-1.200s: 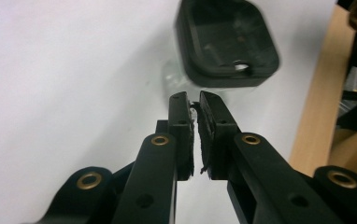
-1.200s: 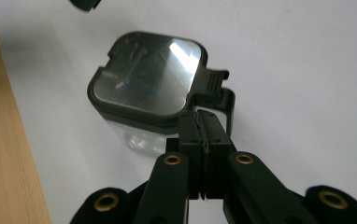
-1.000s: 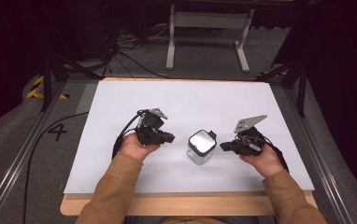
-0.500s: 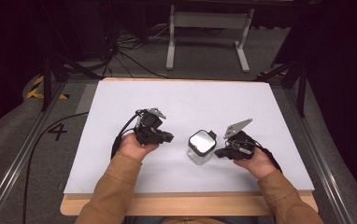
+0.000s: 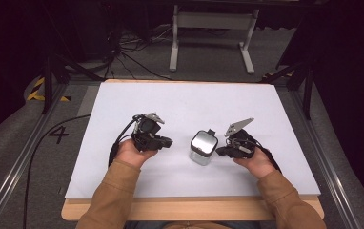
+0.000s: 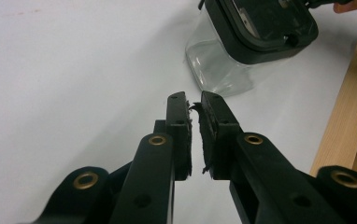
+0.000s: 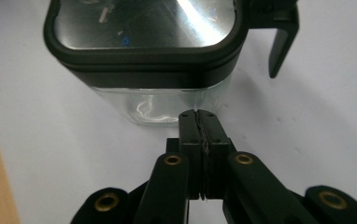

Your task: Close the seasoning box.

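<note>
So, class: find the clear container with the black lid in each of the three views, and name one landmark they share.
High view: the clear container stands mid-table, between the two grippers.
Left gripper view: the container is top right, beyond the jaws.
Right gripper view: it spans the top, just beyond the closed jaws.
Shared landmark: the white tabletop.

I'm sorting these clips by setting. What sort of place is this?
Probably a lab recording station: a white table with one clear container on it, dark curtained surroundings, and cables on grey carpet.
</note>
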A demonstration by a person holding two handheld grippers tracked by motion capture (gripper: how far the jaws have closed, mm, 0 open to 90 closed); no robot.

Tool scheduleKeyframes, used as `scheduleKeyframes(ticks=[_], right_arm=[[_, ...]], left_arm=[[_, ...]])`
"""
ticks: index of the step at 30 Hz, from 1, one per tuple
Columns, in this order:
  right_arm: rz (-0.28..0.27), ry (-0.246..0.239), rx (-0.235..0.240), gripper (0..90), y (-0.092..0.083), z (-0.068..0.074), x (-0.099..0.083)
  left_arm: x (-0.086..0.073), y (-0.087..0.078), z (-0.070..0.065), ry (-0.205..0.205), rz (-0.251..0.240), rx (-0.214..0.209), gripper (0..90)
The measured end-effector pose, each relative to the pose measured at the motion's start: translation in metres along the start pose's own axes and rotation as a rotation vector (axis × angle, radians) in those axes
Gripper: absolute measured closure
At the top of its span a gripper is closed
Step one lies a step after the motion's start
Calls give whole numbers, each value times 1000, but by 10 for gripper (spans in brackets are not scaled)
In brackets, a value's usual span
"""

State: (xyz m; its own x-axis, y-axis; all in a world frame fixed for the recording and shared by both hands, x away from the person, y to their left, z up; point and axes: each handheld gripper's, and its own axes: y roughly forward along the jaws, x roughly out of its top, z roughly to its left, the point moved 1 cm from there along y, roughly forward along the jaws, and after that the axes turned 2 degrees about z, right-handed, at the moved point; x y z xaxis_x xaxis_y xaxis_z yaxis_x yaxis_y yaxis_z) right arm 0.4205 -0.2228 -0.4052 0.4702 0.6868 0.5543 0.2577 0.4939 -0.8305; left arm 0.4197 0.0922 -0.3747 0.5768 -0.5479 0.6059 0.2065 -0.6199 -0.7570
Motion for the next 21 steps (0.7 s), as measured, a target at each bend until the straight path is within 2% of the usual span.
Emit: scheduleKeyframes(ticks=[8, 12, 14, 15, 17, 19, 21], right_arm=[[-67, 37, -36, 894, 16, -11, 14], [-58, 31, -43, 893, 18, -11, 15], [-60, 22, -75, 893, 12, -12, 13], [-63, 21, -95, 893, 7, -13, 11], [-87, 36, -133, 893, -8, -18, 5], [-121, 77, -174, 893, -26, -28, -5], [-159, 148, -210, 893, -44, -42, -19]], left_arm=[[-12, -7, 4, -29, -1, 20, 824], [-13, -6, 5, -34, 0, 20, 828], [-12, -2, 4, -31, 7, 13, 836], [-10, 2, 4, -12, 15, 16, 839], [-7, 10, 2, 1, 22, 18, 852], [-4, 20, 0, 15, 26, 22, 871], [-2, 33, 0, 15, 25, 20, 892]])
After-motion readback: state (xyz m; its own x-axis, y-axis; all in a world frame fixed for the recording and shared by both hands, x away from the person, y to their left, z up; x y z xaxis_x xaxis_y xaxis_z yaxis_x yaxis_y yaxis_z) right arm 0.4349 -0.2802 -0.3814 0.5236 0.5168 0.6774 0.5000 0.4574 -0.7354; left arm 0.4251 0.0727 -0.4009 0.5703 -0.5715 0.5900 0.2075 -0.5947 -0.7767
